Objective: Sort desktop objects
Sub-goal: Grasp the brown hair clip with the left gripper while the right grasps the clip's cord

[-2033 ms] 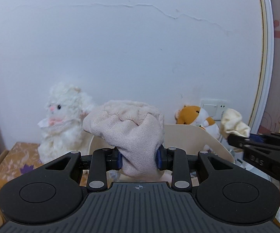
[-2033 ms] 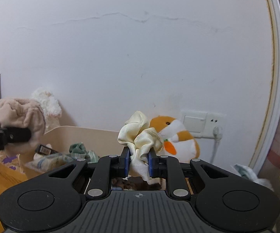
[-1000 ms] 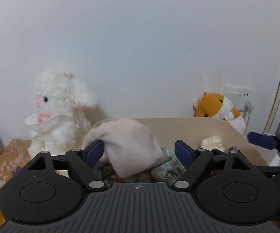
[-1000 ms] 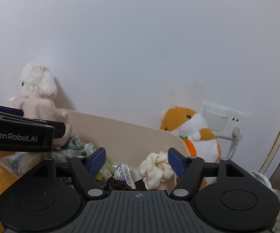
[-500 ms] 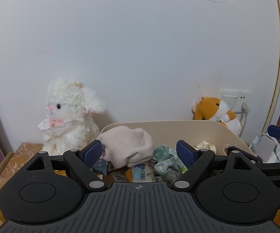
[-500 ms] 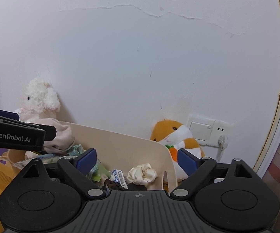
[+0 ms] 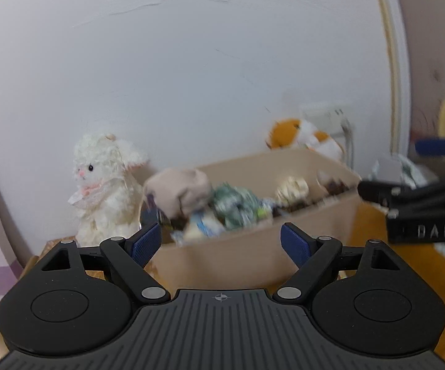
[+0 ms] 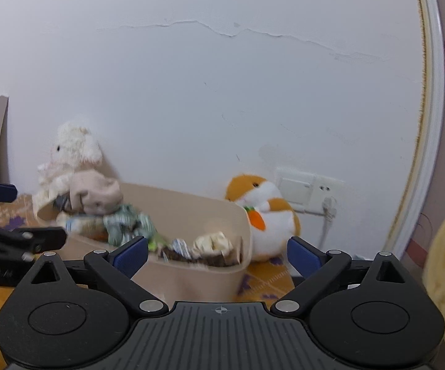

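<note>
A beige storage bin [image 7: 253, 256] [image 8: 191, 280] stands on the desk against the wall, filled with small items. A beige cloth bundle [image 7: 179, 191] [image 8: 96, 192] lies on top at its left end, and a cream scrunchie [image 7: 293, 186] [image 8: 213, 240] lies at its right end. My left gripper [image 7: 220, 243] is open and empty, held in front of the bin. My right gripper [image 8: 216, 256] is open and empty, also in front of the bin. The right gripper shows at the right of the left wrist view [image 7: 422, 197].
A white plush lamb [image 7: 105, 185] [image 8: 68, 157] sits left of the bin. An orange and white plush hamster [image 7: 302, 137] [image 8: 265, 206] sits right of it, below a wall socket [image 8: 308, 191]. The wooden desk top [image 7: 407, 265] lies under the bin.
Both grippers opened and let go of the beige cloth bundle and the cream scrunchie, which now lie in the bin. Both grippers have since drawn back from the bin.
</note>
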A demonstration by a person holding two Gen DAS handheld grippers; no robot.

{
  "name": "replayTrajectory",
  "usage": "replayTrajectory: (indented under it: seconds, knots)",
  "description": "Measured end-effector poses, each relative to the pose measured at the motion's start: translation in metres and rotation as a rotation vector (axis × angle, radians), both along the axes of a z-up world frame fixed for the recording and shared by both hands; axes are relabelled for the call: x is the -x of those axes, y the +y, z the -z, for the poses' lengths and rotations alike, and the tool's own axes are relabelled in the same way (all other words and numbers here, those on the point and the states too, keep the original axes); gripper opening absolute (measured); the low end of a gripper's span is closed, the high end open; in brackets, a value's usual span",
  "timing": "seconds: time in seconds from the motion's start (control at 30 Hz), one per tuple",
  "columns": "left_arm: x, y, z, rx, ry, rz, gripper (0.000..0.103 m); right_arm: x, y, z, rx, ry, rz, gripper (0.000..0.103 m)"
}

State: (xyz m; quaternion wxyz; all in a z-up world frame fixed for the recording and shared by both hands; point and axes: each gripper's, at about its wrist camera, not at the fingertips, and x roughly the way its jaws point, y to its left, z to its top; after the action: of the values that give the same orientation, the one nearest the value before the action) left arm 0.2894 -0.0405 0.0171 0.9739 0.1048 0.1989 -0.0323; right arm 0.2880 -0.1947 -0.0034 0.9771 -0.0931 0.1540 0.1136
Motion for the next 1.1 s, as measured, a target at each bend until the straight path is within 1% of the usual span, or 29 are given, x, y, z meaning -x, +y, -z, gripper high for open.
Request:
replayTrajectory:
  seconds: [0.2,0.3,0.4,0.47,0.6,0.7,0.83,0.97,1.03,1.1]
  knots:
    - [0.038,-0.014,0.019,0.020,0.052,0.069,0.086,0.039,-0.013,0.020,0.054,0.018,0.017,0.100]
    - [0.056,-0.026,0.025,0.016,0.058,0.104,0.086,0.055,-0.018,0.029,0.051,0.052,0.012,0.100]
    - [0.068,-0.035,0.030,0.007,0.054,0.116,0.086,0.071,-0.023,0.039,0.067,0.070,0.031,0.101]
    - [0.074,-0.039,0.034,0.014,0.072,0.127,0.086,0.080,-0.029,0.044,0.061,0.081,0.050,0.101]
    - [0.084,-0.044,0.043,0.052,0.110,0.131,0.086,0.093,-0.040,0.053,0.037,0.131,0.056,0.101]
    - [0.086,-0.045,0.054,0.078,0.143,0.125,0.086,0.098,-0.044,0.060,0.048,0.157,0.059,0.101]
    - [0.080,-0.040,0.071,0.109,0.183,0.081,0.086,0.105,-0.042,0.072,0.100,0.177,0.064,0.100]
    - [0.073,-0.035,0.088,0.156,0.247,0.069,0.086,0.105,-0.039,0.082,0.142,0.205,0.061,0.100]
    - [0.071,-0.033,0.094,0.159,0.260,0.059,0.086,0.103,-0.037,0.087,0.156,0.220,0.054,0.100]
    - [0.069,-0.033,0.099,0.147,0.260,0.050,0.086,0.103,-0.035,0.091,0.155,0.232,0.030,0.100]
